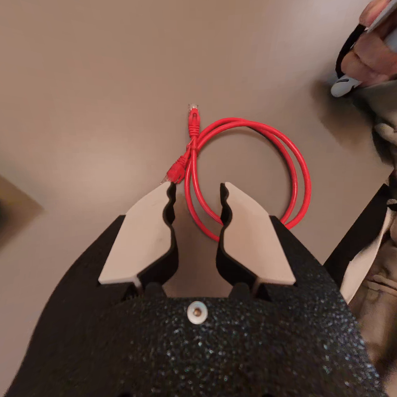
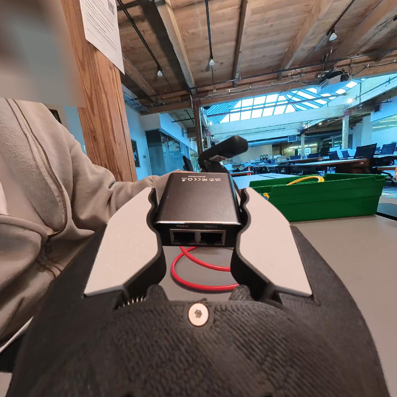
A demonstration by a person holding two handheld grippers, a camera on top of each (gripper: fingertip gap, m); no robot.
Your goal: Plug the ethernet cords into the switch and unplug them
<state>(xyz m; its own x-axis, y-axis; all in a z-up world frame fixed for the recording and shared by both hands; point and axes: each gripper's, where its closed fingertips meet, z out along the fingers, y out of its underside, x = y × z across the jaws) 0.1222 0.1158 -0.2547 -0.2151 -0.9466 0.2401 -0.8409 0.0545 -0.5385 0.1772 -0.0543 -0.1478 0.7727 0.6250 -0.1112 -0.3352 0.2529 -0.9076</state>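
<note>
The left claw (image 1: 197,184) hangs spread wide and empty over the coiled red ethernet cord (image 1: 253,171), which lies flat on the grey table (image 1: 96,96), one plug just beside the tip of its left finger. The right claw (image 2: 197,193) is clamped on the black switch (image 2: 196,206), held above the table with two empty ports facing the camera. A green bin (image 2: 322,199) sits behind.

Left tongs (image 1: 197,185) gape downward, seemingly empty; right tongs (image 2: 196,193) are clamped, level.
</note>
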